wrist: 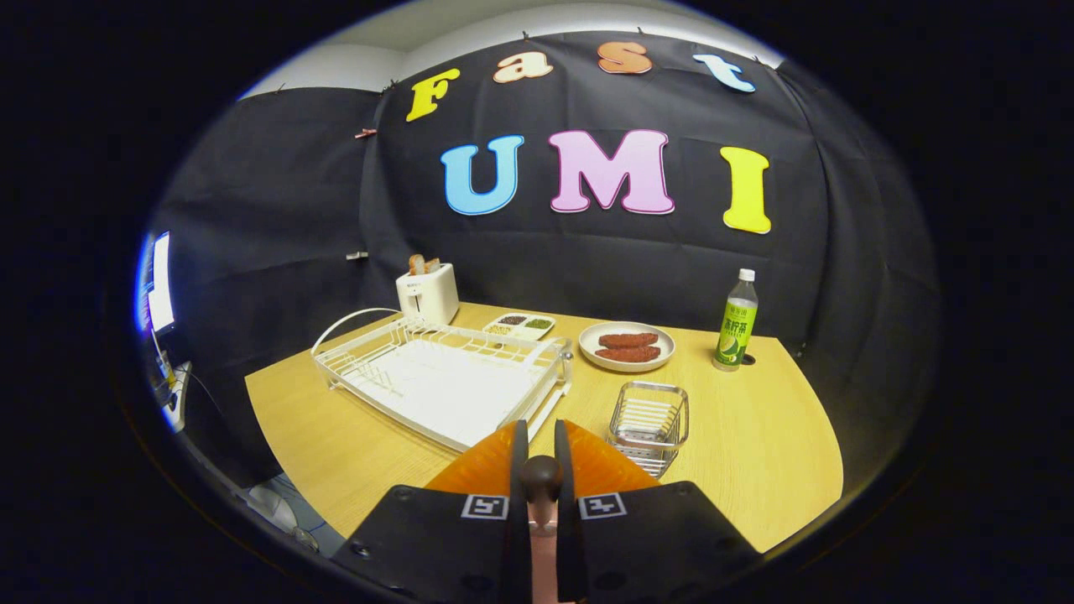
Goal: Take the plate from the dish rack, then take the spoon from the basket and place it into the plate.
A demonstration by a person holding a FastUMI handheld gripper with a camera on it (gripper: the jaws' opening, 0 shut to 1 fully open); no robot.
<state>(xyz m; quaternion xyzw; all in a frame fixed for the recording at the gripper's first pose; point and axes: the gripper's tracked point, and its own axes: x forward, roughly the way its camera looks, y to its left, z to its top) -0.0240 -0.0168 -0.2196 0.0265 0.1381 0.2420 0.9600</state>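
While claw (541, 457) pinches spoon (541, 480), plate (495, 470) sits beneath; basket (649, 424) nearby.

white dish rack (445, 382), orange plate (579, 466) (brown-handled spoon (541, 478)), green bottle (736, 323).

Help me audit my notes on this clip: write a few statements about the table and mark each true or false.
1. The claw is closed on the spoon. True.
2. The dish rack holds a plate. False: no dish stands in it.
3. The wire basket stands on the table beside the dish rack. True.
4. The green bottle lies on its side. False: it stands upright, beyond the basket.
5. The orange plate sits far off by the toaster. False: it lies right at the claw's fingers, showing on both sides of them.
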